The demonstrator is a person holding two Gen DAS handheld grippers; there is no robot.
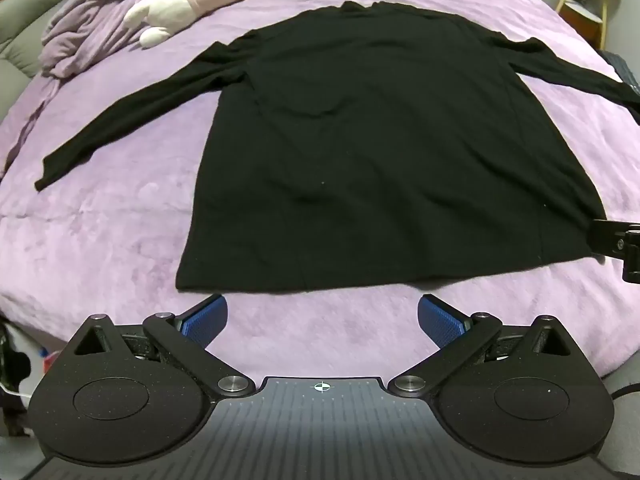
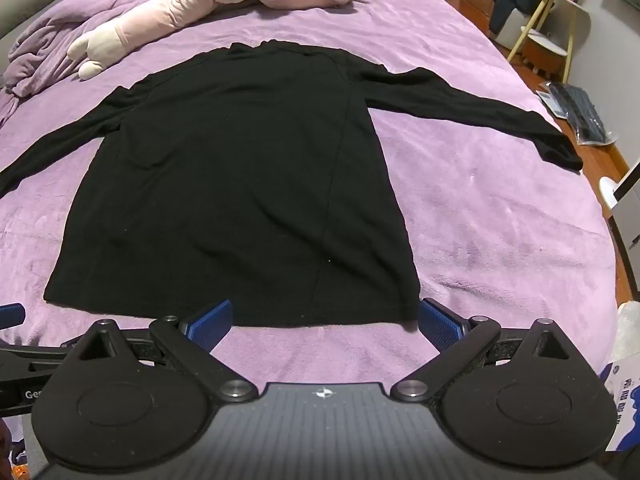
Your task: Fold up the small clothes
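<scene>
The black long-sleeved top [image 1: 384,152] lies flat on the purple bed [image 1: 100,240], sleeves spread, hem just ahead of both tongs. The left tongs [image 1: 322,320] gape wide, holding nothing; so do the right tongs [image 2: 326,322], seemingly over the hem's right corner. Only the right view shows the whole right cuff [image 2: 560,152]; beyond lies a plush toy [image 2: 168,12].

Both wrist views low at bed [image 1: 100,220] foot, facing headward; share black shirt [image 2: 240,184].
</scene>
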